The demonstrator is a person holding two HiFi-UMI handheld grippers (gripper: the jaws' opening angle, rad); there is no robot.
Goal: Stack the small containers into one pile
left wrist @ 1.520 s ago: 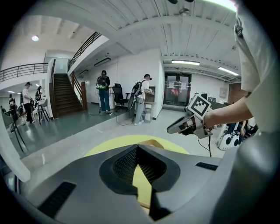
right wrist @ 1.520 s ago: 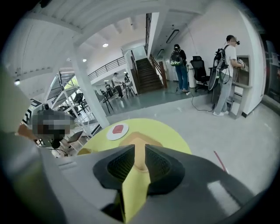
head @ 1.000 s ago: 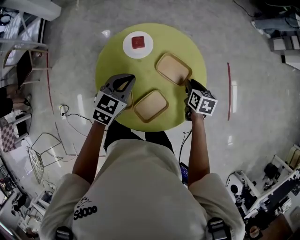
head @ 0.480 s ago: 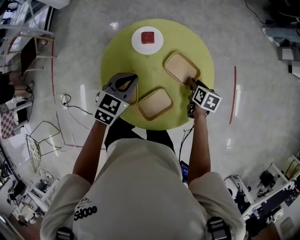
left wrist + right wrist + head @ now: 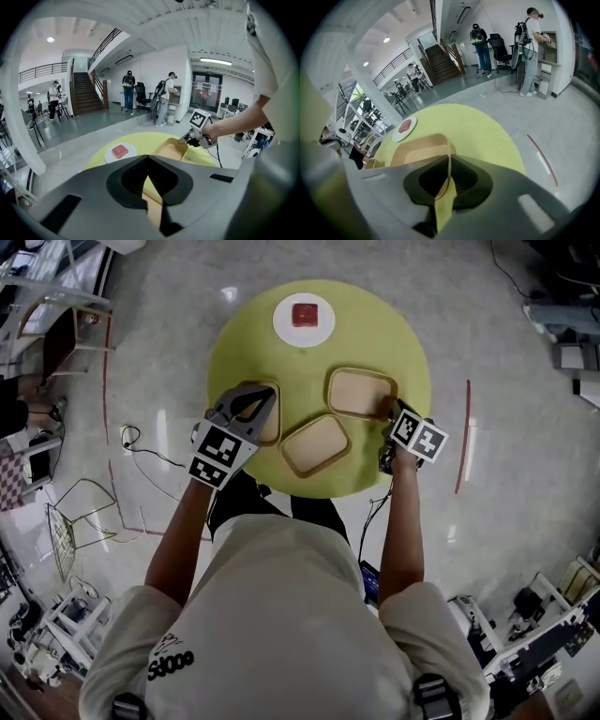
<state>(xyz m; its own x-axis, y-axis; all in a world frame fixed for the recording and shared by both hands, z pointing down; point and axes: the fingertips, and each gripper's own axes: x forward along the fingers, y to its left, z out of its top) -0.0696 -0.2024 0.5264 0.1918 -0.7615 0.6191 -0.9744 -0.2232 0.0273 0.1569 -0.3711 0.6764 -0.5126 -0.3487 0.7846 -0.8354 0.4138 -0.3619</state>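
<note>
My right claw, clamped on the rim of the right tray, has swung it closer beside the middle tray on the bench, so stacking has not yet begun. My left claw is closed tight over the left tray, on the middle tray's other side. No labels are readable.

Tan containers, yellow-green table

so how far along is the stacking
Done: nothing yet; the three trays sit side by side on the table, none nested. In hand: left gripper shut on the left tray, right gripper on the right tray. Left: all the stacking, middle tray included.
</note>
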